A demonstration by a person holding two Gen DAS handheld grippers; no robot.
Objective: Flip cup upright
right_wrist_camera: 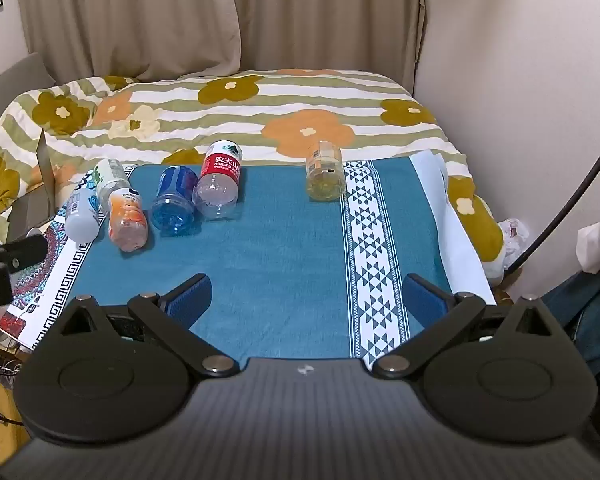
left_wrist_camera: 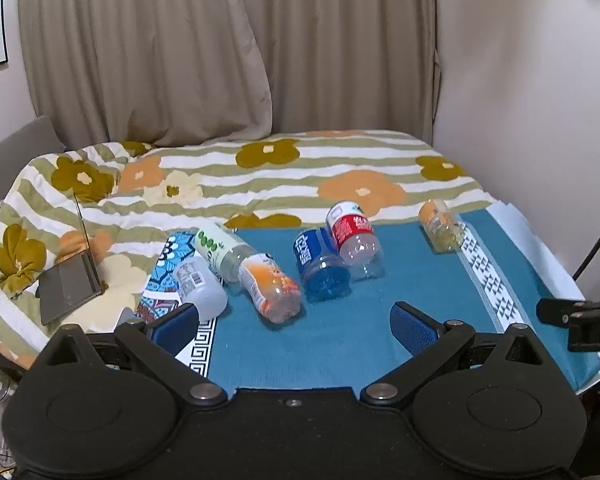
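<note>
Several cut-off plastic bottle cups lie on their sides on a blue cloth. On the left lie a white one, a green-dotted one, an orange one, a blue one and a red-labelled one. A yellow one lies apart at the right. My left gripper and right gripper are both open and empty, near the cloth's front edge.
The cloth lies on a bed with a flowered striped quilt. A grey open laptop lies at the left. Curtains and a wall stand behind. A patterned mat lies under the cloth's left edge.
</note>
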